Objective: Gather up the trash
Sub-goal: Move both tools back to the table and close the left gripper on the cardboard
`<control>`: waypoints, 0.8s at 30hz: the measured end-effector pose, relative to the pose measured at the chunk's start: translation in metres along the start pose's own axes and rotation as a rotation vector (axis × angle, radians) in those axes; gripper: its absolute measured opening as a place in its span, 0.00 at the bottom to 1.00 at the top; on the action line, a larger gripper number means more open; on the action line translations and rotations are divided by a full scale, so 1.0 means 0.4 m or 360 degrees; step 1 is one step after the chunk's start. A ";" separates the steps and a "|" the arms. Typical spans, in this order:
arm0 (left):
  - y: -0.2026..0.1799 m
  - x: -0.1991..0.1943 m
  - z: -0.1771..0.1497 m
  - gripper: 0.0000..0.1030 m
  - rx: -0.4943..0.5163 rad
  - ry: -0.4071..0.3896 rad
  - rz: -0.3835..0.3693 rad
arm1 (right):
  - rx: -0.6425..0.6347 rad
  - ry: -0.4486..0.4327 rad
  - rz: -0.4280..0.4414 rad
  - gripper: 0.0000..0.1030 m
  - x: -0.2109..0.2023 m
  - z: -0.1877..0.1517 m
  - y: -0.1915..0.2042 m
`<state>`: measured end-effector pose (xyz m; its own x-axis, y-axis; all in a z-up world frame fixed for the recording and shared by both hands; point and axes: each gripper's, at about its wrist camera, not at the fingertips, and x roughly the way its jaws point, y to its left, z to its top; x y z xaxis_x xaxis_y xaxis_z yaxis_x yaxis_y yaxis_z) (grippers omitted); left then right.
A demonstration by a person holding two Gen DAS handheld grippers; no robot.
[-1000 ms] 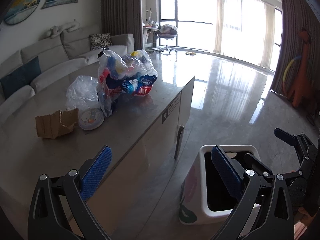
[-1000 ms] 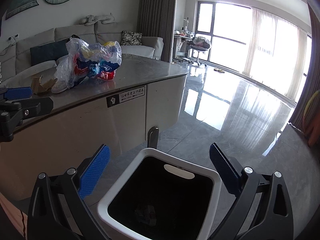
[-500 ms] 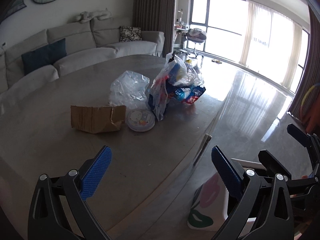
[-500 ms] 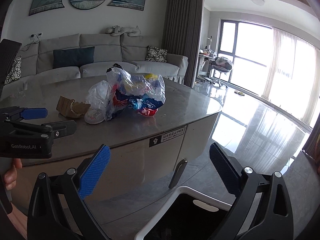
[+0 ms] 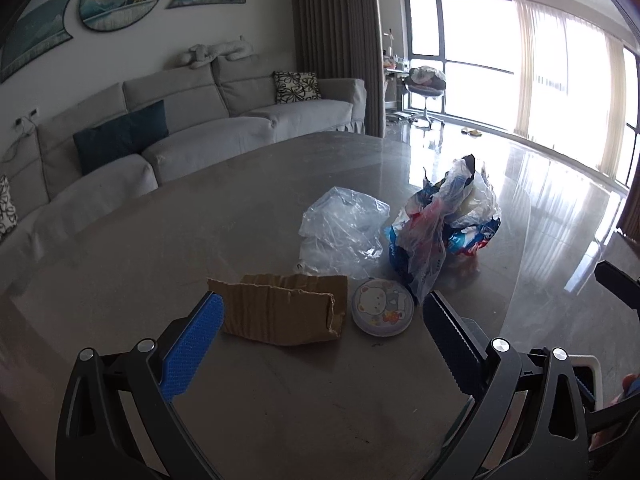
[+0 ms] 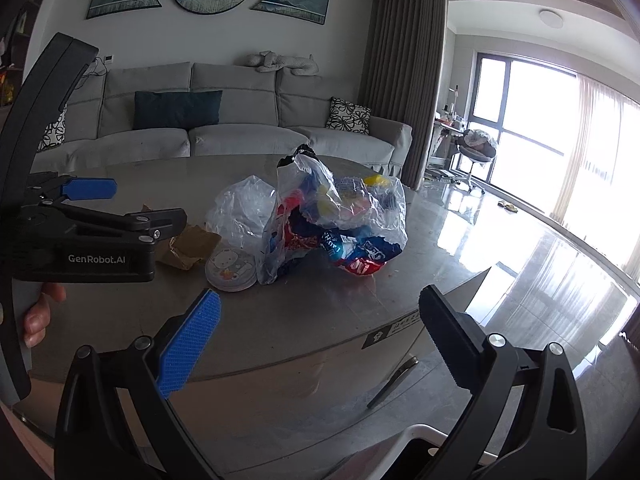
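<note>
On the grey table point(image 5: 120, 280) lie a torn brown cardboard piece point(image 5: 280, 308), a round lid with a bear picture point(image 5: 382, 310), a crumpled clear plastic bag point(image 5: 342, 232) and a clear bag stuffed with coloured wrappers point(image 5: 444, 220). My left gripper point(image 5: 320, 344) is open and empty, hovering just before the cardboard. My right gripper point(image 6: 316, 340) is open and empty, at the table's front edge, short of the stuffed bag point(image 6: 336, 216). The lid point(image 6: 230, 270), clear bag point(image 6: 244, 208) and cardboard point(image 6: 188, 246) show there too. The white bin's rim point(image 6: 424, 436) sits below.
The left gripper's body point(image 6: 80, 248) crosses the left of the right wrist view. The bin's corner point(image 5: 588, 376) shows at the table's right edge. A grey sofa point(image 5: 200, 132) stands behind the table; shiny floor point(image 5: 560, 200) lies to the right.
Both grippers rose from over the bin and swung left toward the table. The left one now hovers over the tabletop near the cardboard. Both stayed open.
</note>
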<state>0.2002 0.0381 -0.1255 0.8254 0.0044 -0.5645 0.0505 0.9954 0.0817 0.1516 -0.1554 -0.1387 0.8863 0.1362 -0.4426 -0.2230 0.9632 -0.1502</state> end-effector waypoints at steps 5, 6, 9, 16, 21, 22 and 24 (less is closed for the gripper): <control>0.035 0.048 -0.004 0.96 0.0011 0.0026 0.0002 | -0.0003 0.0025 0.0026 0.96 0.070 0.019 0.008; 0.044 0.061 -0.004 0.96 0.0000 0.0039 0.0004 | 0.0002 0.0026 0.0033 0.96 0.080 0.021 0.008; 0.065 0.104 -0.006 0.96 -0.0037 0.0088 0.0012 | -0.0005 0.0027 0.0040 0.96 0.108 0.031 0.011; 0.090 0.163 -0.010 0.96 -0.0107 0.0168 0.0037 | -0.0051 0.0035 0.0061 0.96 0.151 0.046 0.031; 0.108 0.169 -0.011 0.94 -0.0159 0.0175 0.0034 | -0.0055 0.0035 0.0080 0.96 0.168 0.052 0.041; 0.110 0.169 -0.010 0.90 -0.0163 0.0174 0.0033 | -0.0057 0.0031 0.0079 0.96 0.169 0.053 0.042; 0.106 0.174 -0.012 0.56 -0.0134 0.0200 0.0017 | -0.0065 0.0030 0.0085 0.96 0.172 0.056 0.046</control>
<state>0.2570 0.0812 -0.1652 0.7487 0.0216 -0.6626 -0.0092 0.9997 0.0221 0.2176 -0.1230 -0.1520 0.8649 0.1822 -0.4676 -0.2864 0.9444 -0.1616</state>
